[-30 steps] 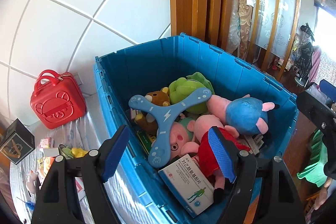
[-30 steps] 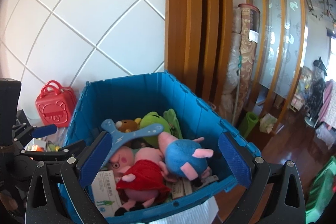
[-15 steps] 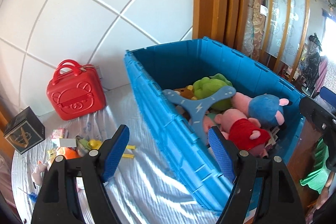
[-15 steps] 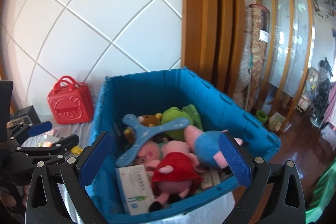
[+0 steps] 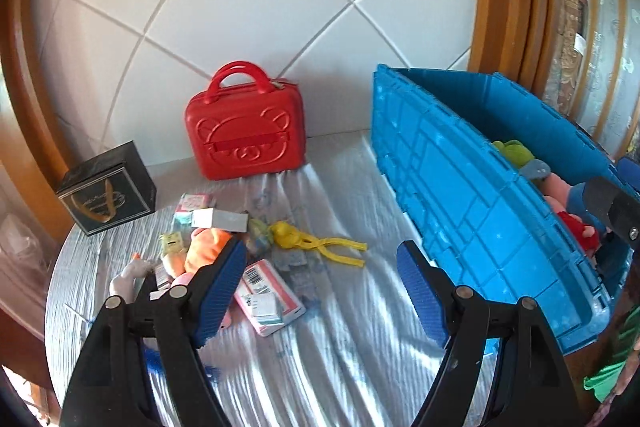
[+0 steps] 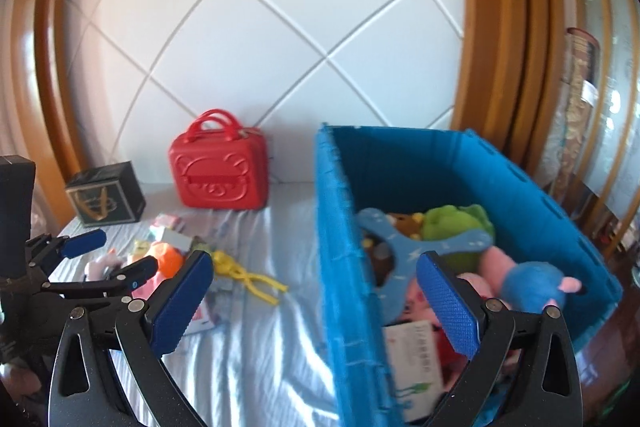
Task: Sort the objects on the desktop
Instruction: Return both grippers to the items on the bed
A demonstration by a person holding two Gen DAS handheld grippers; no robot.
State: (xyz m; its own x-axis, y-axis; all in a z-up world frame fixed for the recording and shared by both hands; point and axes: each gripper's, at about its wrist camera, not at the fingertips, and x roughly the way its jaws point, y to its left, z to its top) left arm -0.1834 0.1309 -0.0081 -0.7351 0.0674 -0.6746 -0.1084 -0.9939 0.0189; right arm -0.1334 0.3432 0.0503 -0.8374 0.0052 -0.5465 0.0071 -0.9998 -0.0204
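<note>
A blue crate on the table's right holds plush toys, a blue boomerang and a white box. Loose items lie at the left: a yellow clip toy, a pink-white box, an orange plush, small boxes. My left gripper is open and empty above the cloth, between the pile and the crate; it also shows in the right wrist view. My right gripper is open and empty over the crate's left wall.
A red bear-face case stands against the tiled wall. A black box sits at the far left. The table is covered in a silvery cloth. Wooden frames stand behind the crate.
Both grippers have swung left, away from the crate's inside toward the pile of loose items. Both stay open and empty.
</note>
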